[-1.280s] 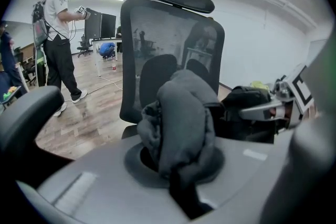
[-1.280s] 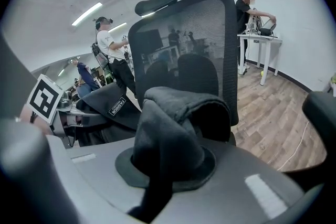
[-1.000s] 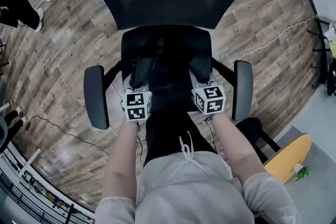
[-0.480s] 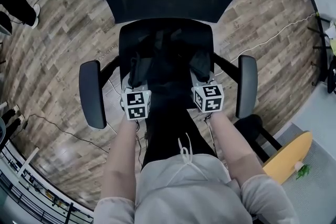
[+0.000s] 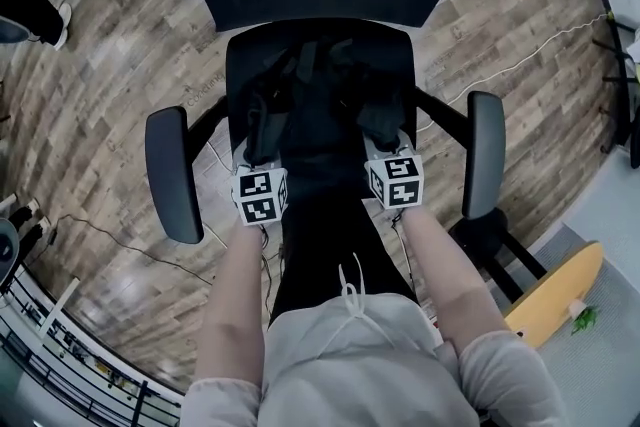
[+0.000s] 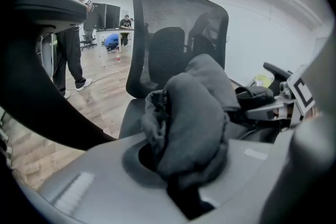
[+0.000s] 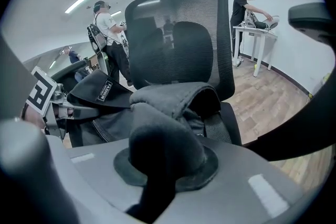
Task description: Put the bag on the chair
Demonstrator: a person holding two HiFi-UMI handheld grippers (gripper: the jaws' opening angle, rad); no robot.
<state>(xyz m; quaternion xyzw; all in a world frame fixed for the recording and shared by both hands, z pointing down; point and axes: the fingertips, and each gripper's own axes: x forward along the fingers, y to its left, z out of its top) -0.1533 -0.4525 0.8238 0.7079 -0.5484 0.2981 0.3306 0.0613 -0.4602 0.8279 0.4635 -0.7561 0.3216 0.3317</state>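
The bag (image 5: 320, 130) lies on the seat of the chair (image 5: 238, 75), between both grippers and just ahead of them. The left gripper (image 5: 262, 155) and the right gripper (image 5: 385, 147) each pinch bag fabric, and their jaws are opening. I judge this the release step; next they must let go fully and draw back.

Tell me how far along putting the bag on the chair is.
Done: the bag is over the chair seat and appears to rest on it. In hand: the left hand-held gripper and right hand-held gripper each have bag fabric between their jaws, which are opening. Left: let the fabric go fully and draw both grippers clear.
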